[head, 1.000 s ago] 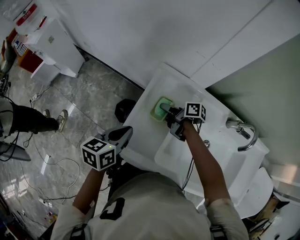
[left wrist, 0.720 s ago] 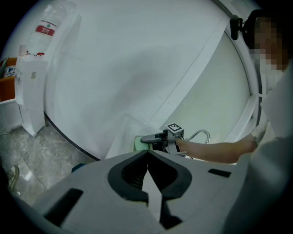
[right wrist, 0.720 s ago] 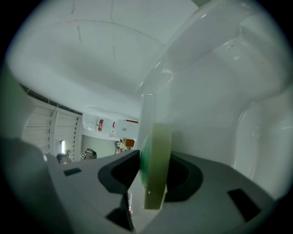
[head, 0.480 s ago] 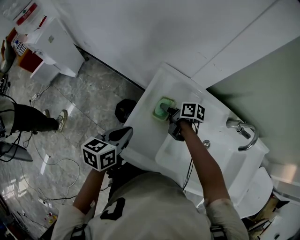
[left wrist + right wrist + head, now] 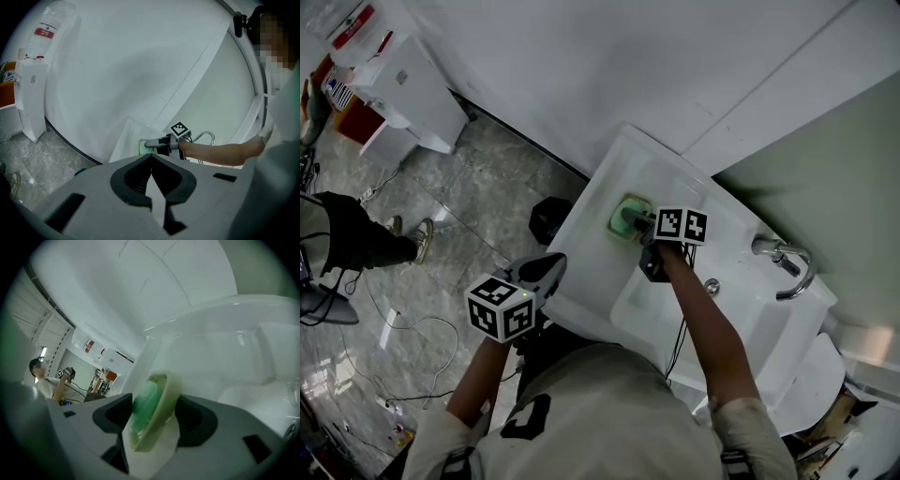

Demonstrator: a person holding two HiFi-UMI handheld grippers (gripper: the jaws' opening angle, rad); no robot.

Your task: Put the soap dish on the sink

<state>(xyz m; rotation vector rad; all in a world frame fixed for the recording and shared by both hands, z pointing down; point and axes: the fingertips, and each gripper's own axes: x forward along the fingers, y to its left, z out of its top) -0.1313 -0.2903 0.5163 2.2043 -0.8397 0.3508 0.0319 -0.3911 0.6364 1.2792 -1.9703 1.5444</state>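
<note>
Head view: the soap dish (image 5: 627,217) lay on the left ledge of the sink (image 5: 586,281), close to the wall and well apart from the faucet (image 5: 787,267). Your right gripper (image 5: 636,223) was reaching onto it from the basin side. Your left gripper (image 5: 549,263) hung off the sink's front corner over the floor, touching nothing.

Left gripper view: your jaws were closed on each other with nothing between them. Past them, the right gripper (image 5: 149,143) sat at the pale green dish (image 5: 142,148) on the ledge.

Right gripper view: your right gripper (image 5: 154,401) had its jaws opening, with the dish (image 5: 162,401) between them and green soap (image 5: 144,406) inside it. Dish and ledge leaned the same way in frame, so I read the dish as resting on the ledge, not lifted.

My read: placement was basically done. What remained was getting the jaws fully clear and backing out without dragging the dish off the ledge.
</note>
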